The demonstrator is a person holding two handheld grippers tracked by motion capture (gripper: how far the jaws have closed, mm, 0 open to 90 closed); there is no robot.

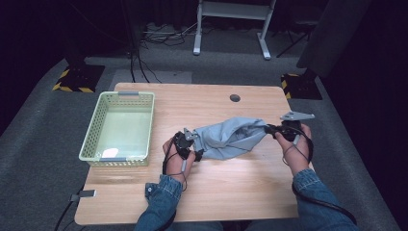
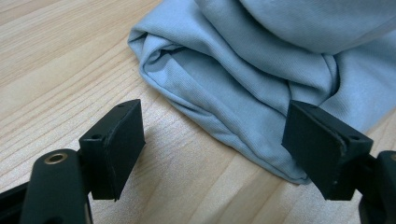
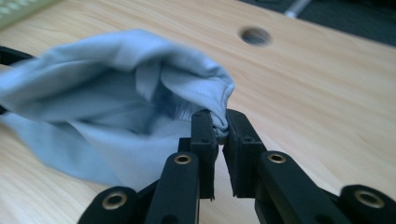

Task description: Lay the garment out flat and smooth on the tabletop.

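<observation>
Blue denim sleeves (image 1: 161,197), black grippers, brass-coloured screws (image 3: 182,159), seemingly grey plate (image 1: 297,116)

Light falls from above onto the pale wooden worktop (image 1: 226,183), bright at its middle, while the grey carpeted floor (image 1: 38,144) and the far room sink into near black. The high view is soft and grainy. In the right gripper view the crumpled light-blue cloth (image 3: 93,116) smears with motion blur, while the left gripper view is sharp, with soft shadows under its folds.
</observation>
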